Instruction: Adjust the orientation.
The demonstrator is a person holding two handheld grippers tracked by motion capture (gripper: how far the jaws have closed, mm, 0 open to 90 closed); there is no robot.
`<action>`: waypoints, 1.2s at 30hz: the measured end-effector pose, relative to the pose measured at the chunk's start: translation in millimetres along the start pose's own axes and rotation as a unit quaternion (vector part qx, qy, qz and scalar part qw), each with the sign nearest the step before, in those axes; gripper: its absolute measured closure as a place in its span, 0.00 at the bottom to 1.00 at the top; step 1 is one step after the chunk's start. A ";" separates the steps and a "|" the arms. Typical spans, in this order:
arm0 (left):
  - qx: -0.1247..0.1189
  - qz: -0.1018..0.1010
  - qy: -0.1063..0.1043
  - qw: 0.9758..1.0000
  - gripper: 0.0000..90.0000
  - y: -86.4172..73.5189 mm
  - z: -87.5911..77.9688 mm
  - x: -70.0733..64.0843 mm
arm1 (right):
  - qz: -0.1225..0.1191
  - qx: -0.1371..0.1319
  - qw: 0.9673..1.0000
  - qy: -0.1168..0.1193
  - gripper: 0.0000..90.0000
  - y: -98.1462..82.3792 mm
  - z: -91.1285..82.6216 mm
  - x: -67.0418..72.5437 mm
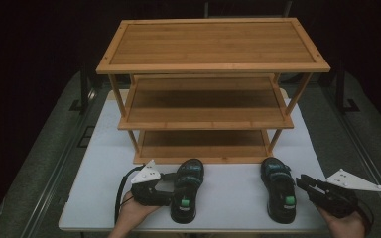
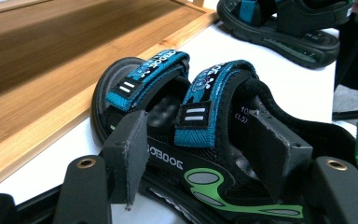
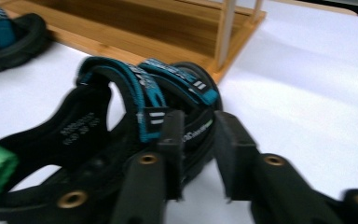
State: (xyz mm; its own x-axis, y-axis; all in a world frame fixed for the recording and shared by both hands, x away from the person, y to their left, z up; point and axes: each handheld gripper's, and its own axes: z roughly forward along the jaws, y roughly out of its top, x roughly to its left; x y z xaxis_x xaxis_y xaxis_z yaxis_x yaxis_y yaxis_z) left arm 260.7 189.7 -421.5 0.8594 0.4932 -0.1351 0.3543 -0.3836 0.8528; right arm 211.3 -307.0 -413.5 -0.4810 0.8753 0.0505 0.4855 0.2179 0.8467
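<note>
Black-and-teal sandals lie on the white table (image 1: 228, 198) before the bamboo shoe rack (image 1: 213, 64). Left gripper (image 1: 164, 187) jaws straddle the left sandal (image 1: 186, 191), ready to clamp. Right gripper (image 1: 305, 184) jaws stand apart beside the right sandal (image 1: 279, 196), gripping nothing.

I am seeing the three-tier rack (image 1: 213, 89) standing at the upper centre of the high view, on the surface (image 1: 233, 198). Two sandals are lying in front of it, toes pointing at its bottom shelf: the left sandal (image 1: 187, 191) at lower centre-left, the right sandal (image 1: 279, 191) at lower centre-right, well apart. My left gripper (image 1: 168, 184) is sitting just left of the left sandal, its fingers (image 2: 128, 154) straddling that sandal's side. My right gripper (image 1: 305, 182) is lying just right of the right sandal.
</note>
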 end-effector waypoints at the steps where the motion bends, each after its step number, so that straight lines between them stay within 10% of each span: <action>1: 0.000 0.000 0.000 1.000 0.42 1.1 -0.2 -1.2 | 0.000 -0.001 1.000 0.003 0.71 0.2 -0.7 0.1; 12: -0.001 0.009 0.032 0.999 0.30 4.2 0.1 -8.1 | 0.009 -0.031 0.996 0.083 0.54 3.2 -2.8 2.6; 31: 0.004 -0.003 0.042 0.999 0.21 4.7 2.1 -7.7 | -0.006 0.004 0.999 0.037 0.56 0.8 16.5 19.8; 36: 0.019 -0.009 0.025 0.999 0.42 4.7 5.2 -8.6 | -0.010 0.006 0.999 0.030 0.58 1.5 19.3 22.6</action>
State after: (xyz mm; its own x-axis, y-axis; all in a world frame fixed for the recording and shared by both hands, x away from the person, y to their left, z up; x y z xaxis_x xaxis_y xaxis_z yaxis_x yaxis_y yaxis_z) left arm 256.9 179.5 -418.9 0.8337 0.5381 -0.1240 0.3839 -0.4034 0.8306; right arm 215.2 -278.6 -421.3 -0.5337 0.8432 0.0648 0.4833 0.2413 0.8415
